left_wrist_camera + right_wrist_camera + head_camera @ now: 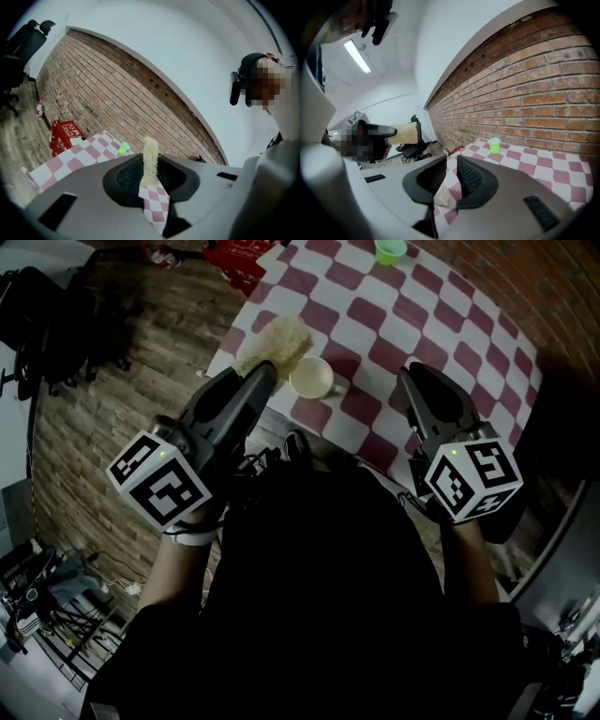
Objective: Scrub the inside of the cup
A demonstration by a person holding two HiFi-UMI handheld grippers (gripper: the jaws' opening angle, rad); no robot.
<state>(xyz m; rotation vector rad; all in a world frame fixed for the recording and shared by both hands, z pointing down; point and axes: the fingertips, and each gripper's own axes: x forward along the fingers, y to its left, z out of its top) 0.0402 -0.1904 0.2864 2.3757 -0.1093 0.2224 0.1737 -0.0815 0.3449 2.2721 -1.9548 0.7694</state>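
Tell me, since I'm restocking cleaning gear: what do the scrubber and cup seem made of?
Scrubber: likely loofah or similar coarse fibre, pale yellow, matte; tangled strands show in the left gripper view. Cup: cream, smooth-looking; plastic or glazed ceramic, cannot tell which.

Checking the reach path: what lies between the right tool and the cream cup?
Nothing but bare red-and-white checked tablecloth, seen in the head view, separates the right tool from the round cream cup.

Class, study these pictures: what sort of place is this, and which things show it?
Probably an indoor workroom or studio: a checked-cloth table stands by a bare brick wall on a wood-plank floor, with an office chair nearby.
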